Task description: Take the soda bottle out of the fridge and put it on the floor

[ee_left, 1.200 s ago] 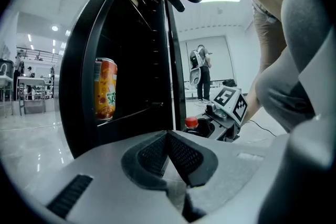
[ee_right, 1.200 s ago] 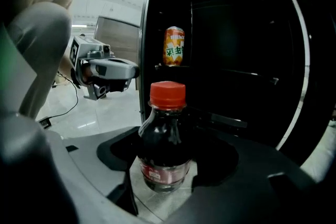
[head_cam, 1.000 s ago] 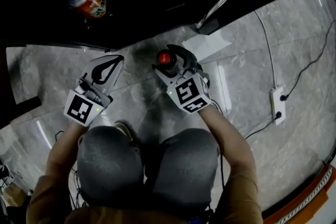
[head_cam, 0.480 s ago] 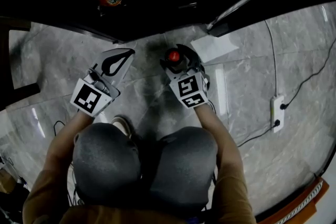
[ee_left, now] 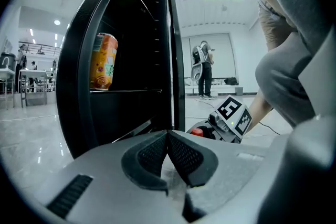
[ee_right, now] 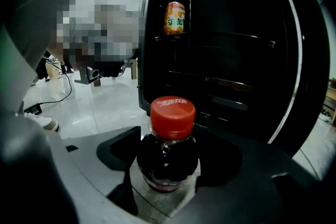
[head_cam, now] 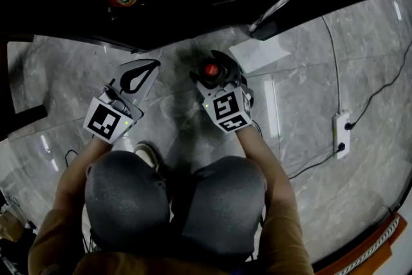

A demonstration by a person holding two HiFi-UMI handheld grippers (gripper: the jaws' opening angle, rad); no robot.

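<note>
**Right gripper** (head_cam: 217, 77): jaws closed on the shoulders of a dark soda bottle of clear plastic with a red screw cap (ee_right: 169, 136). The bottle stands upright between the pads, cap uppermost.

**Left gripper** (ee_left: 168, 153): jaws together, tips touching, nothing between them. It hangs idle beside the right one, pointing toward the fridge.

**Soda bottle, location** (head_cam: 210, 70): outside the fridge, in front of its open mouth, low over the grey marble-tile floor (head_cam: 302, 100). Whether the base already touches the tile cannot be told.

**Progress:** removal from the fridge appears done. What seems left is seating the bottle on the floor, if that is not yet done, then opening the jaws and drawing clear without tipping it.

**Surroundings:**
- Black fridge (ee_right: 231, 34), door open, interior dark.
- Orange printed drink can (ee_right: 175, 18), upright on an upper shelf, well apart from the bottle.
- Pale flat sheet (head_cam: 257, 55) on the floor near the door's foot.
- White power strip (head_cam: 342, 131) with dark cables, well to the right.
- Light shoe (head_cam: 147, 154), near the person's knees.

**Obstructions:** none visible under the bottle.
</note>
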